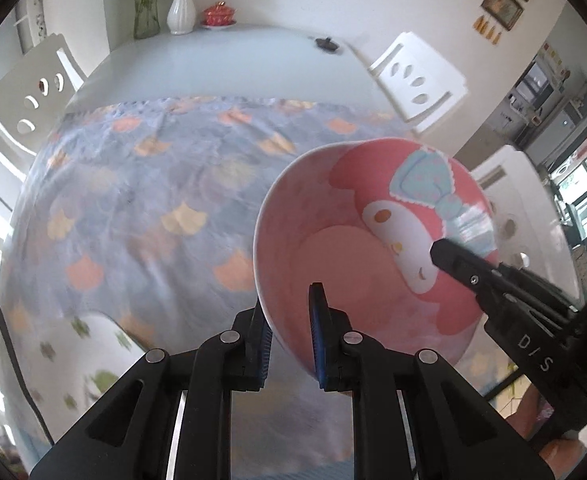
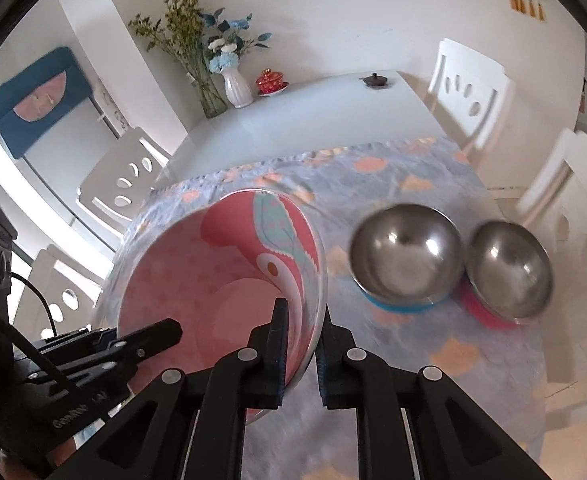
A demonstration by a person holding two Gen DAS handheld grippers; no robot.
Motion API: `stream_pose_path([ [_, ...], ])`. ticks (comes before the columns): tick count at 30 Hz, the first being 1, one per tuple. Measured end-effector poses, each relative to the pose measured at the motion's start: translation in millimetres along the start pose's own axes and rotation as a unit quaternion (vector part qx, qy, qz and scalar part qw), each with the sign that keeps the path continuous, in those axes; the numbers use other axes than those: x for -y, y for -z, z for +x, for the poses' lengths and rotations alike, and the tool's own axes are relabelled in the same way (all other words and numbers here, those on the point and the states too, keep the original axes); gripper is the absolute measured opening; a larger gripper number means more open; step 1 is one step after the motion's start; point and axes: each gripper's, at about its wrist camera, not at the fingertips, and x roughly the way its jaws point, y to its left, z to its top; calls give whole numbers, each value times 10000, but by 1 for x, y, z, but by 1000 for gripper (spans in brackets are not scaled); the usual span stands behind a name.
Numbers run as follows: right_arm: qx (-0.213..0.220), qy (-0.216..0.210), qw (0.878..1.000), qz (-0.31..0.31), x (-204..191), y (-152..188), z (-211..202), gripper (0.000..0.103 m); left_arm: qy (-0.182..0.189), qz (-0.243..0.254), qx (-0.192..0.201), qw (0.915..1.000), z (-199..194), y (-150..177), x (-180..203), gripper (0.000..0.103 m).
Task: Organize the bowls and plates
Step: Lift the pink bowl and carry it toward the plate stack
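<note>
Black fingers [image 1: 289,336] of the left gripper [image 1: 289,332] sit nearest the lens, clenched on the near rim of a pink bowl [image 1: 373,240], one pad outside the wall and one inside. The right gripper [image 2: 301,344] pinches the same bowl [image 2: 221,288] on its other rim, so the bowl hangs tilted between the two, clear of the flowered cloth [image 1: 141,200] on the desk [image 1: 229,60].

Only the right view shows two steel bowls [image 2: 407,254] [image 2: 509,268] at about 2 o'clock of the pink bowl; they stand side by side on the cloth, one with a blue base and one with a red base. Only the left view shows the whole cartoon face and blue bow printed inside the pink bowl.

All three bowls hold nothing. A white vase [image 2: 237,86] with flowers stands at 12 o'clock, at the desk's far end.
</note>
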Motion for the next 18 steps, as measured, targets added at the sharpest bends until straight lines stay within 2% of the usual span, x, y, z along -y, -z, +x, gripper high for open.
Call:
stream_pose_path([
  [8,-709,365,9967,-150,-25,-33,88,14,187,-315,-281,9989,59,-46,-60,14],
  [12,-792,485,9957,-41,-24,-37,118,14,39,-144,-421,9990,87,-55,-65,14],
  [18,-944,490,9943,76,-19,-41,145,14,181,-308,-629,9974,109,-52,-77,14],
])
